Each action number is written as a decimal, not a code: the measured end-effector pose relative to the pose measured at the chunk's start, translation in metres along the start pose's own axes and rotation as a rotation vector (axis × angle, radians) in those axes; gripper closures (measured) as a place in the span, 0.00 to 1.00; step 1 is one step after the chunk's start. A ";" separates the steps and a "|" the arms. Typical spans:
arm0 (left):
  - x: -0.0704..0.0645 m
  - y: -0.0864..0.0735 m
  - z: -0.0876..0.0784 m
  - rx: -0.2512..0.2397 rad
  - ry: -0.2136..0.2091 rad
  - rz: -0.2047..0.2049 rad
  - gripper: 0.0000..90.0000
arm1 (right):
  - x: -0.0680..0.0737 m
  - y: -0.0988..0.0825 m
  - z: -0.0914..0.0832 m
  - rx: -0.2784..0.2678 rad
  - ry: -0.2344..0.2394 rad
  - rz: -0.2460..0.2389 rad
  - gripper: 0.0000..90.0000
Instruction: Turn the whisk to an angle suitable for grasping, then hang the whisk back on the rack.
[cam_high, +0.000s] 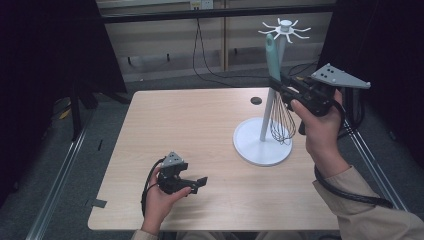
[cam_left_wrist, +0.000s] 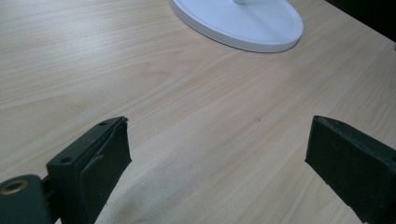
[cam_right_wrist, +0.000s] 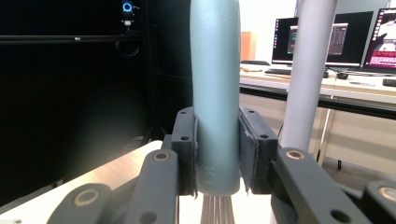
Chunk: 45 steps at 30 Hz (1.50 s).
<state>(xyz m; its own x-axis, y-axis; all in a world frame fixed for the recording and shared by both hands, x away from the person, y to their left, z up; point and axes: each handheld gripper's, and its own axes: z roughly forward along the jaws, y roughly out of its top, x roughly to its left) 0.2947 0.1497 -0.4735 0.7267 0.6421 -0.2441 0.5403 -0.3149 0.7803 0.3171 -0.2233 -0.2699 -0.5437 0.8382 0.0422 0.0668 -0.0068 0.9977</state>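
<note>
My right gripper (cam_high: 278, 86) is up in the air above the table's right side, its jaws pressed onto the teal handle of a whisk (cam_high: 274, 70). In the right gripper view the handle (cam_right_wrist: 215, 93) stands upright between my two black pads (cam_right_wrist: 187, 149), gripped near its lower end, with the thin wires just starting to fan out beneath. In the high view the wire loops (cam_high: 283, 121) hang down over the white round base (cam_high: 252, 145) of a hanging stand, and the whisk sits just beside the stand's pole (cam_high: 267, 110), which leans a little and rises to a crown of short hooks (cam_high: 285, 29) at the top. I cannot tell whether the handle touches the pole. The base rests toward the table's right edge, about midway between near and far edges.

My left gripper (cam_high: 199, 183) is low near the table's near edge, a bit left of centre, held in my left hand (cam_high: 159, 197). Its jaws are spread wide with nothing between them; in the left gripper view bare wood grain of the table (cam_left_wrist: 140, 70) lies between the pads, and the stand's base (cam_left_wrist: 243, 23) shows farther off.

A small dark round hole (cam_high: 256, 100) sits in the table near its far edge.
</note>
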 end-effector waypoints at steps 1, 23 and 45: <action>0.000 0.000 0.000 0.001 -0.001 0.001 0.07 | -0.001 0.000 0.001 0.002 -0.001 0.001 0.78; 0.003 0.002 0.002 -0.004 -0.004 0.005 0.07 | -0.009 -0.006 0.018 0.037 -0.043 0.019 0.78; 0.001 0.005 0.007 0.001 -0.019 0.020 0.07 | -0.008 -0.003 0.027 0.068 -0.045 0.024 0.77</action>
<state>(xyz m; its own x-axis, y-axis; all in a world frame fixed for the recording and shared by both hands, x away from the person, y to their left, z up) 0.3010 0.1442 -0.4736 0.7452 0.6223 -0.2395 0.5263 -0.3283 0.7844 0.3441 -0.2150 -0.2751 -0.5036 0.8617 0.0626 0.1375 0.0084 0.9905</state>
